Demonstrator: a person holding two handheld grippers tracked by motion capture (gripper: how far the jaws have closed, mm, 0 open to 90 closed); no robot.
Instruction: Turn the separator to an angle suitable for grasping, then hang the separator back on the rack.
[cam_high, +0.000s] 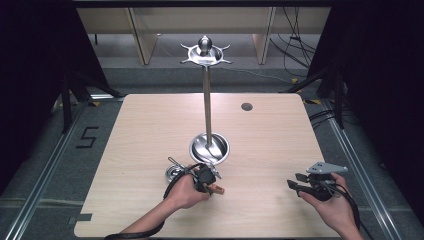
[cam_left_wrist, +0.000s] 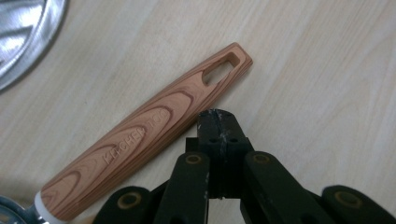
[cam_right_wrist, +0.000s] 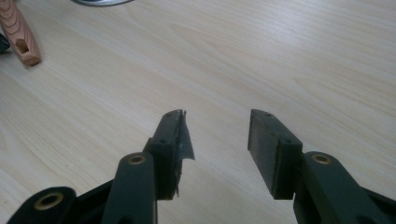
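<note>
Near the front middle of the worktop (cam_high: 150, 125) lies a kitchen utensil with a wood-grain handle (cam_left_wrist: 140, 128). Its metal head end sits by the left hand, and what kind of utensil it is I cannot tell. In the left gripper view the handle lies flat on the wood, its long axis running on a diagonal from the white collar at lower left up to the slotted hanging hole at upper right. The left hand-held gripper (cam_left_wrist: 218, 122) is clenched, its jaws pressed together with nothing between them, and its tip sits just beside the handle's near edge, about two thirds of the way towards the slotted end; whether it touches the handle I cannot tell. So the handle lies just to the left of the tip in that view, alongside rather than between the jaws.

From the high view, the left hand-held gripper (cam_high: 212, 184) is plainly the nearer one, right at the utensil in front of the steel utensil stand (cam_high: 208, 142), whose tall pole rises from a round dish base. A small round metal piece (cam_high: 174, 173) rests just left of the left hand.

Well apart, towards the worktop's right edge, the right hand-held gripper (cam_right_wrist: 217, 135) hangs released, jaws wide and empty, with the handle's slotted end far off from it.

To take the handle, the left jaws would likely need to spread and straddle it across its long axis.
</note>
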